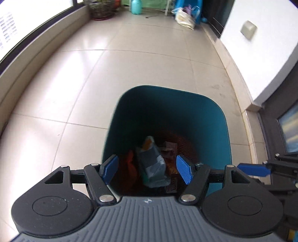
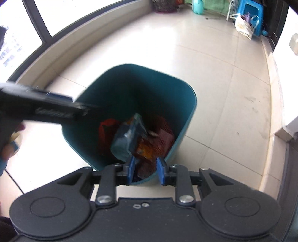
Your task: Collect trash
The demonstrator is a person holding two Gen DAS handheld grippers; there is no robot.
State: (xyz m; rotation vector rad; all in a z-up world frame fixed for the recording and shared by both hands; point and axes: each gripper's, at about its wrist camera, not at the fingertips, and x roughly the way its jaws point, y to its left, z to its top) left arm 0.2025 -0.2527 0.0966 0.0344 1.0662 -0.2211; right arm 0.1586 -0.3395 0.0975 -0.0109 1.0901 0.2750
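A teal trash bin [image 1: 186, 100] stands on the tiled floor; it also shows in the right wrist view [image 2: 188, 111]. Inside lie a grey-blue plastic wrapper [image 1: 152, 165] [image 2: 126, 139], red and orange wrappers [image 1: 130, 165] [image 2: 106, 130] and a dark red mesh piece [image 2: 163, 130]. My left gripper [image 1: 147, 169] is open and empty above the bin's near rim. My right gripper [image 2: 146, 172] is open and empty over the bin's near edge. The left gripper crosses the right wrist view as a blurred dark bar [image 2: 46, 109].
A low ledge under windows [image 1: 37, 54] runs along the left. A white wall and dark door frame [image 1: 275, 130] stand on the right. At the far end are a plant pot [image 1: 101, 10], a teal jug [image 1: 136, 6], a bag [image 1: 184, 17] and a blue stool [image 2: 249, 11].
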